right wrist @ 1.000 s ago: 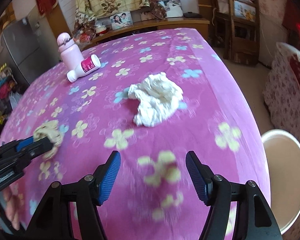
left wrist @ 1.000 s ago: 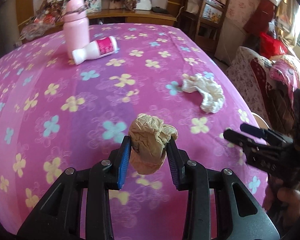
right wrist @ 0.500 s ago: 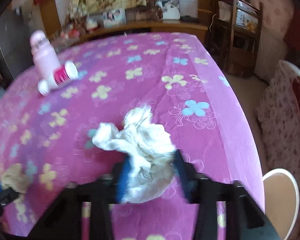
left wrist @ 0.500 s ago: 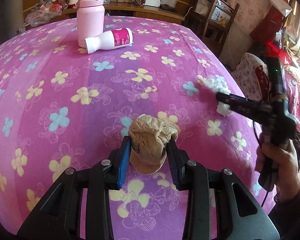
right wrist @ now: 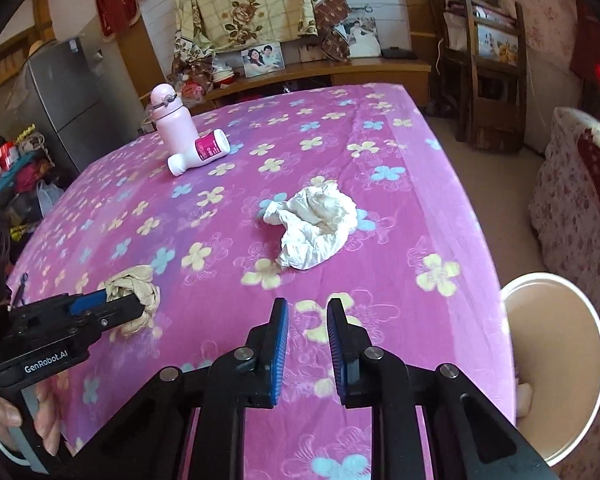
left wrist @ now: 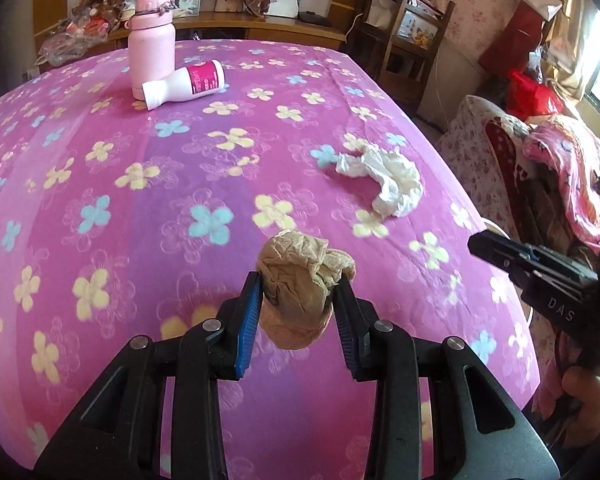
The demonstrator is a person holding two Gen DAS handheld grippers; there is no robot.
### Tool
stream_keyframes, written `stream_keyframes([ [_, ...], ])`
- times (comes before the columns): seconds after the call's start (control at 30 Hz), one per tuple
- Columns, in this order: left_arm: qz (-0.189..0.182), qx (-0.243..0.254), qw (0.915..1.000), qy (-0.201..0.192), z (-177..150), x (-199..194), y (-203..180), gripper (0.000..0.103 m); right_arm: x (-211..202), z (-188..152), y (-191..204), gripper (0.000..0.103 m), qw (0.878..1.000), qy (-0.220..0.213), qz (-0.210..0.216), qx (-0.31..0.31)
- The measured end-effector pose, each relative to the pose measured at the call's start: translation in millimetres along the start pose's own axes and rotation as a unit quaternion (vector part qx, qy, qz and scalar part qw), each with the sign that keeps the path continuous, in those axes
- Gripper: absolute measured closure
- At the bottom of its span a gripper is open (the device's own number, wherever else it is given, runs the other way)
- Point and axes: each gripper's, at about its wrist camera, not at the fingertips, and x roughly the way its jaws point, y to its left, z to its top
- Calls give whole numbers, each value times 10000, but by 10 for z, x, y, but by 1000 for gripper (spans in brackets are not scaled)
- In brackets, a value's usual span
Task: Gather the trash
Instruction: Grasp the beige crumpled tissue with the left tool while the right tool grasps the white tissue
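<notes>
Tongs on the right stand nearly shut with nothing between the blue pads, pulled back from the white crumpled tissue; half a second earlier that tissue filled the gap between them, and a second ago the jaws gaped wide over bare cloth. The tissue now lies loose on the table, well ahead of the tips and slightly right of them, its shape stretched into a curl. Left tongs clamp a tan crumpled paper wad, the same grip as in both earlier frames, the wad bulging above and below the pads. In the left wrist view the right tongs show at the right edge, jaws together, short of the white tissue.

Count on the pink flowered cloth: two pieces of trash, one held and one lying free; two bottles at the far end, a pink flask upright and a white bottle with a magenta label on its side, touching it. One round white bin stands on the floor just off the table's right edge.
</notes>
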Motion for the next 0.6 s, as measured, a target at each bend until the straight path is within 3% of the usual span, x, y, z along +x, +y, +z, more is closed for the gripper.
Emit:
stream_keyframes([
  [0.03,-11,-7,10000,21,-14,-4,-9,70,14,8,-3,79,10000,-20,-30,-23],
  [0.1,2,-5,10000,4,-36,-26,-11,70,91,42,-4,31,9999,66,-133,6],
  [0.13,5,-6,10000,-4,-45,-37,-9,70,134,75,-5,27,9999,43,-129,11],
  [0.23,-4,-34,10000,14,-62,-46,20,70,293,214,-25,27,9996,-38,-266,-24],
  [0.47,10,-110,9999,38,-34,-9,131,70,1025,597,-11,28,9978,309,-472,-336],
  [0.53,18,-114,9999,63,-27,20,145,70,1152,648,2,51,9968,334,-528,-493],
  [0.57,9,-122,9999,77,-26,34,148,70,1189,653,-8,75,9966,362,-555,-496],
  [0.6,-4,-132,9999,90,-28,45,148,70,1193,645,-31,76,9967,377,-570,-443],
])
